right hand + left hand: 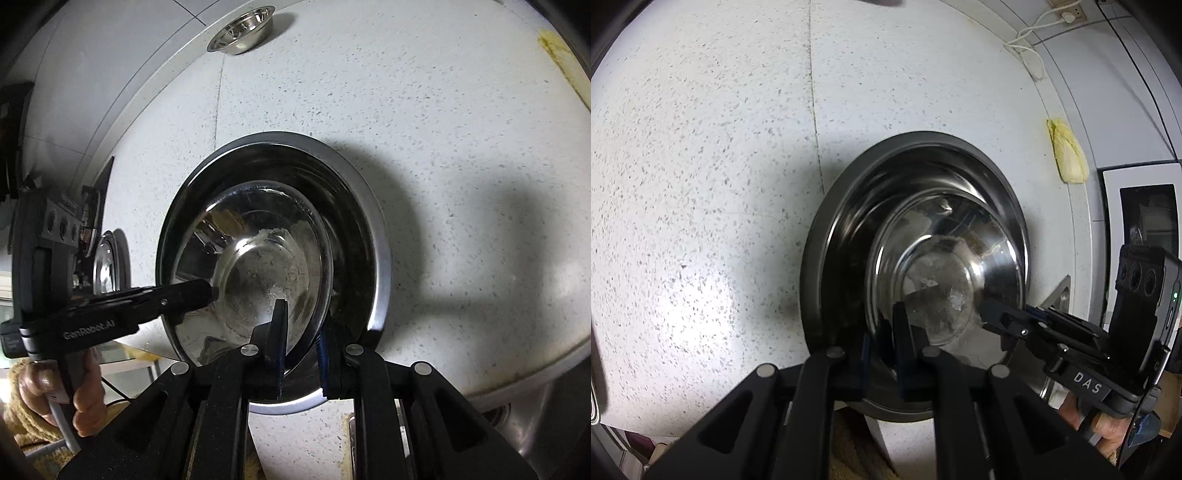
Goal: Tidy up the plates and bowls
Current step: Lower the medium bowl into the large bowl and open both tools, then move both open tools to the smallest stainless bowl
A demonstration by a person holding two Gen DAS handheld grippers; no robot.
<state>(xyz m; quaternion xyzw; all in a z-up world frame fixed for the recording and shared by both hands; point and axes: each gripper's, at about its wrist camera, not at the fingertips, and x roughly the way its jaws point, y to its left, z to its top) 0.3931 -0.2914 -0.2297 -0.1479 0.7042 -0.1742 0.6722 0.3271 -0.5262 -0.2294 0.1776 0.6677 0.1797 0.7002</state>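
Both claws were clamped on the bowl [945, 273] rim: left gripper [882, 347], right gripper [301, 354]. It sat nested in the plate [376, 236]; beyond the plate, another bowl [242, 29] seemingly remained unsorted.

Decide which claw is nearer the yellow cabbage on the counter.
Right. The right claw grips the steel bowl by its rim on the side towards the yellow cabbage. The left claw grips the rim on the bowl's other side, farther away.
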